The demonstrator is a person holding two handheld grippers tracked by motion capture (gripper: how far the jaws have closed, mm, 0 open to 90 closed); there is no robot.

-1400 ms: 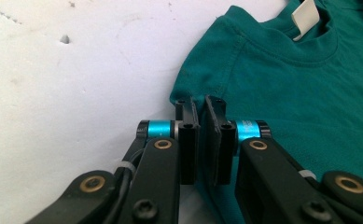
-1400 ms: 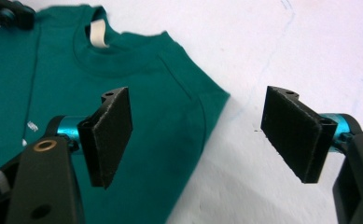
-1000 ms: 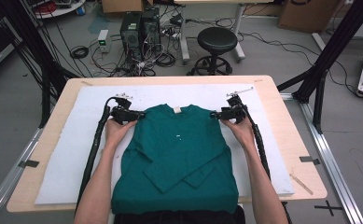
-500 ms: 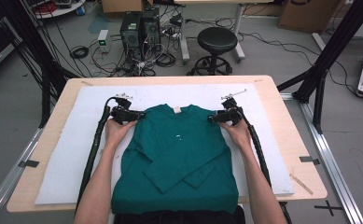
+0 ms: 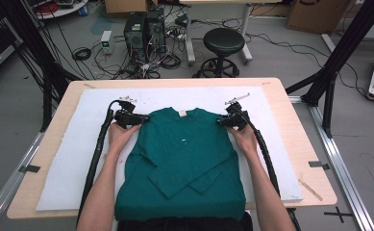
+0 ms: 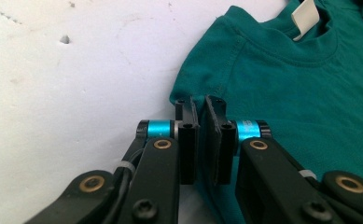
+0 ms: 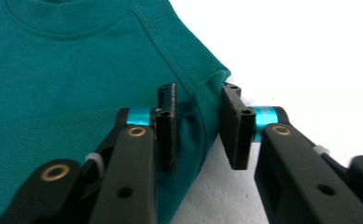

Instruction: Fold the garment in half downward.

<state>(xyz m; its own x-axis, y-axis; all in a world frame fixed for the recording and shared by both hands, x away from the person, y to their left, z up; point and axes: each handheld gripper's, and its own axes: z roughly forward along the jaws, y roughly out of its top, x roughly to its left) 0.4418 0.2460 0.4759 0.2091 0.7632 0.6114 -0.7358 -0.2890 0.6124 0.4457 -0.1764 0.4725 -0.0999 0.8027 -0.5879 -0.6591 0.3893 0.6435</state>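
Left gripper (image 6: 200, 140) clenches the shirt (image 5: 184, 163) shoulder at ten o'clock; right gripper (image 7: 198, 126), fingers apart, straddles the two o'clock shoulder, probably readying a fold.

The shirt's (image 5: 182, 163) hem seems cut off below.

Right tongs (image 7: 198, 126): 2 black jaws parted, straddling shoulder edge of teal shirt (image 7: 67, 79); white mat (image 7: 300, 51) beside.
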